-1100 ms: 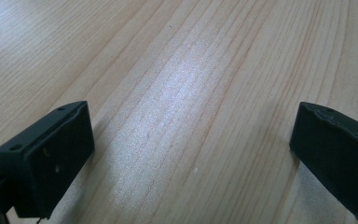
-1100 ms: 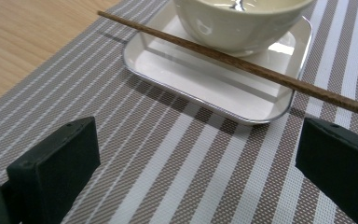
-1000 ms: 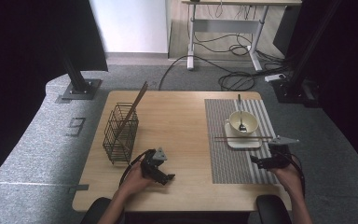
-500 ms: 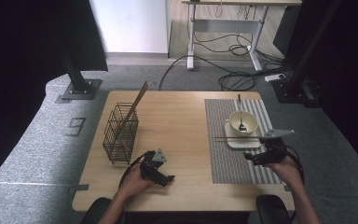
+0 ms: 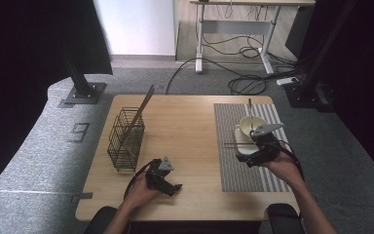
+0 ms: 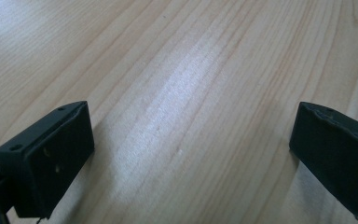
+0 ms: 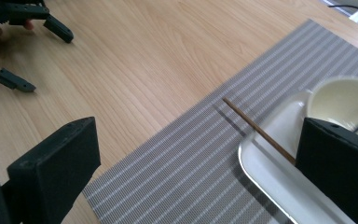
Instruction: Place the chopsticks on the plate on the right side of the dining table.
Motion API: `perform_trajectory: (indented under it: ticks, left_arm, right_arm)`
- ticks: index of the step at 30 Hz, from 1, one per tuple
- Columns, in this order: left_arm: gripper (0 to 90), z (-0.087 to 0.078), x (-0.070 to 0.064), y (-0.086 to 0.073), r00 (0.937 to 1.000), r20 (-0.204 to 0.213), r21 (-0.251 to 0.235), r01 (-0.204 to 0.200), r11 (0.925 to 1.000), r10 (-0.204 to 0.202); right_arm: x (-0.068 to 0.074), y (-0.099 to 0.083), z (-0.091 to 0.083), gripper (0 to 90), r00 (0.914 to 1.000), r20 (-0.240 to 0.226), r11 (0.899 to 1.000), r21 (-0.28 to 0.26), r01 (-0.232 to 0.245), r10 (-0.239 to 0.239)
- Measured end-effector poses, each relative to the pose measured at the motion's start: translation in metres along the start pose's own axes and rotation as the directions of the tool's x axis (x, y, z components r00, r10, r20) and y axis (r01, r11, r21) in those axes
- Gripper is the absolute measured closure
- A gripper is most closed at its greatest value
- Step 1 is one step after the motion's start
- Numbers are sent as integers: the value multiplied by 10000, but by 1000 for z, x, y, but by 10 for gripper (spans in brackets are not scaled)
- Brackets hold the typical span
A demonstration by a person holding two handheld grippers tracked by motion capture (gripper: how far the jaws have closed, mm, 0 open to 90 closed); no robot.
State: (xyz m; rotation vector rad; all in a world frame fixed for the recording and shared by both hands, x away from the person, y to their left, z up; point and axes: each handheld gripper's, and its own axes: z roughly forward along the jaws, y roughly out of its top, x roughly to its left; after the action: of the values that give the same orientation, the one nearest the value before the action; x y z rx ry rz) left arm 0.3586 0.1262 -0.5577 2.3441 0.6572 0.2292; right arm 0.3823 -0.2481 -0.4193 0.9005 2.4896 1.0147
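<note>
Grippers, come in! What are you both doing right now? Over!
Left gripper open, resting on bare table. Right gripper open above the striped mat, beside the white tray. Chopstick lies across tray edge. Nothing blocking.

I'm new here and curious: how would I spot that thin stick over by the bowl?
Start at the grey striped placemat on the table's right side. On it sits a white tray holding a cream bowl. The brown chopstick lies across the tray's edge, its tip over the mat: thin and wooden, unlike the bowl's metal utensil.
</note>
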Motion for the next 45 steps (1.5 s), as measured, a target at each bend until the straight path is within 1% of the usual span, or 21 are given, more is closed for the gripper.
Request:
perform_trajectory:
  ticks: [3, 5, 9, 12, 14, 15, 16, 20, 24, 26, 29, 34, 37, 39, 40, 43, 45]
  left_arm:
    - [0, -2, -2, -2, 10000, 11, 27, -29, 10000, 29]
    - [0, -3, -3, -4, 10000, 12, 13, -42, 10000, 42]
    - [0, -5, -5, -6, 10000, 33, -10, -27, 10000, 27]
    - [0, -6, -6, -7, 10000, 25, 20, -65, 10000, 65]
    - [0, -6, -6, -7, 10000, 28, 20, -64, 10000, 63]
    - [0, -6, -6, -7, 10000, 27, 17, -60, 10000, 60]
    - [0, -6, -6, -7, 10000, 28, 19, -60, 10000, 60]
    - [0, -6, -6, -7, 10000, 40, 19, -33, 10000, 33]
    - [0, -6, -5, -7, 9999, 56, 53, -92, 9999, 92]
    - [0, -6, -5, -7, 9999, 63, 49, -93, 9999, 93]
    - [0, -6, -5, -6, 9999, 59, 47, -96, 9999, 96]
    - [0, -5, -6, -6, 10000, 57, 30, -81, 10000, 81]
    - [0, -5, -5, -6, 9999, 49, 39, -104, 9999, 104]
    - [0, -5, -5, -6, 9999, 58, 31, -98, 9999, 98]
    - [0, -5, -5, -6, 9999, 56, 32, -99, 9999, 98]
    - [0, -5, -5, -6, 9999, 56, 24, -97, 10000, 97]
    - [0, -5, -5, -6, 9999, 75, 28, -93, 10000, 92]
  right_arm:
    - [6, 11, 5, 0, 9992, -109, 9991, 171, 377, -375]
    - [11, 18, 7, 0, 9986, -290, 9988, 197, 454, -448]
    - [22, 34, 12, 0, 9941, -642, 9953, 357, 900, -876]
    - [31, 47, 17, 0, 9884, -867, 9907, 446, 1285, -1243]
    - [37, 54, 21, 0, 9851, -960, 9885, 374, 1467, -1426]
    - [40, 59, 23, 0, 9819, -1105, 9867, 356, 1587, -1539]
    - [41, 62, 24, 0, 9805, -1154, 9858, 343, 1641, -1592]
    - [51, 78, 31, 0, 9748, -1118, 9799, 281, 1973, -1931]
    - [63, 93, 39, 0, 9676, -1252, 9743, 247, 2241, -2194]
    - [68, 100, 43, 0, 9652, -1362, 9729, 304, 2291, -2231]
    - [77, 110, 49, 0, 9604, -1699, 9727, 331, 2297, -2210]
    - [89, 124, 61, 0, 9492, -2040, 9685, 182, 2485, -2397]
    - [94, 133, 69, 0, 9443, -2205, 9672, 150, 2537, -2443]
    - [97, 137, 73, 0, 9409, -2353, 9680, 20, 2509, -2434]
    - [98, 140, 75, 0, 9411, -2411, 9694, 53, 2455, -2371]
    - [104, 147, 81, 0, 9385, -2410, 9672, -35, 2539, -2472]
    - [107, 151, 85, 0, 9377, -2439, 9667, 31, 2560, -2475]
